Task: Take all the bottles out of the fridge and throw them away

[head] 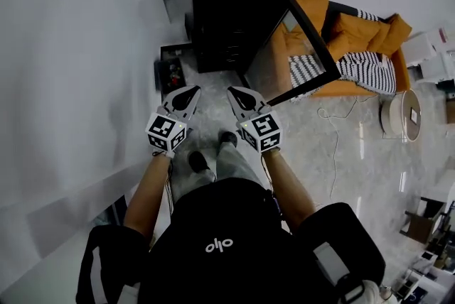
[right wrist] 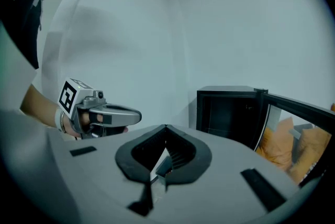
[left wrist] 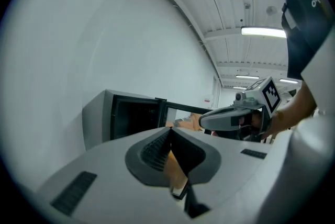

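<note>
A black mini fridge (head: 227, 4) stands on the floor against the white wall, its door (head: 306, 40) swung open to the right. Its inside is dark and I can make out no bottle in any view. My left gripper (head: 190, 91) and right gripper (head: 234, 91) are held side by side in front of it, both shut with nothing between the jaws. The left gripper view shows the fridge (left wrist: 131, 115) ahead and the right gripper (left wrist: 230, 115) beside it. In the right gripper view the fridge (right wrist: 230, 108) is to the right and the left gripper (right wrist: 104, 115) to the left.
A small dark box (head: 170, 72) sits on the floor left of the fridge. Behind the open door is an orange sofa (head: 355, 40) with striped cushions. A round white object (head: 405, 114) and a thin cable (head: 334, 153) lie on the floor to the right.
</note>
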A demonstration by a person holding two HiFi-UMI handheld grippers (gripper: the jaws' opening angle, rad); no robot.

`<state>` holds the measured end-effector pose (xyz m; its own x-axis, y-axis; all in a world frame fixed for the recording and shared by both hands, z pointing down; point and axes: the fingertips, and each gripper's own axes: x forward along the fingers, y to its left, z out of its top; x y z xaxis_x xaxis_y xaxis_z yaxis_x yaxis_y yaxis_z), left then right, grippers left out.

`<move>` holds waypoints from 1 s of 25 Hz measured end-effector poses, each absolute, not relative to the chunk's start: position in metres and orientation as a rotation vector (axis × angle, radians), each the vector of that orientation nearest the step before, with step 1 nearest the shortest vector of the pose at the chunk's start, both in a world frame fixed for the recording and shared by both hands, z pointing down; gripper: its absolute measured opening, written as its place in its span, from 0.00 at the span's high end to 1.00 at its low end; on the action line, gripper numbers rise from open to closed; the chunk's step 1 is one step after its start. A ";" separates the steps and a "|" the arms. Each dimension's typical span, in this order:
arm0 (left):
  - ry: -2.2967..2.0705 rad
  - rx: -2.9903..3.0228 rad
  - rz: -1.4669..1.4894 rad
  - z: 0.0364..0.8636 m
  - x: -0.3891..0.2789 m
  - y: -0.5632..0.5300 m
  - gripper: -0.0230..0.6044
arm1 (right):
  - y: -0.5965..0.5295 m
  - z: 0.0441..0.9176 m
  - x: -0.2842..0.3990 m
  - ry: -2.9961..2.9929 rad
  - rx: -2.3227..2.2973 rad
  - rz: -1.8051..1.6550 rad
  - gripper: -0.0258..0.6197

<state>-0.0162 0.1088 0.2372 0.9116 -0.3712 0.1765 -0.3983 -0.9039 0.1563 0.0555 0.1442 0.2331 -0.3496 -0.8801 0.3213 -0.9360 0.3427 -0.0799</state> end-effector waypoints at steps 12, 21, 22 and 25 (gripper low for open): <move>-0.633 2.914 0.176 0.214 -0.045 0.117 0.96 | 0.159 0.219 0.034 -2.392 1.667 0.338 0.95; -0.613 2.931 0.193 0.211 -0.036 0.122 0.96 | 0.163 0.223 0.042 -2.393 1.684 0.325 0.95; -0.613 2.933 0.195 0.212 -0.036 0.122 0.96 | 0.163 0.224 0.042 -2.392 1.684 0.322 0.95; -0.611 2.938 0.195 0.211 -0.036 0.124 0.96 | 0.164 0.224 0.041 -2.393 1.687 0.318 0.95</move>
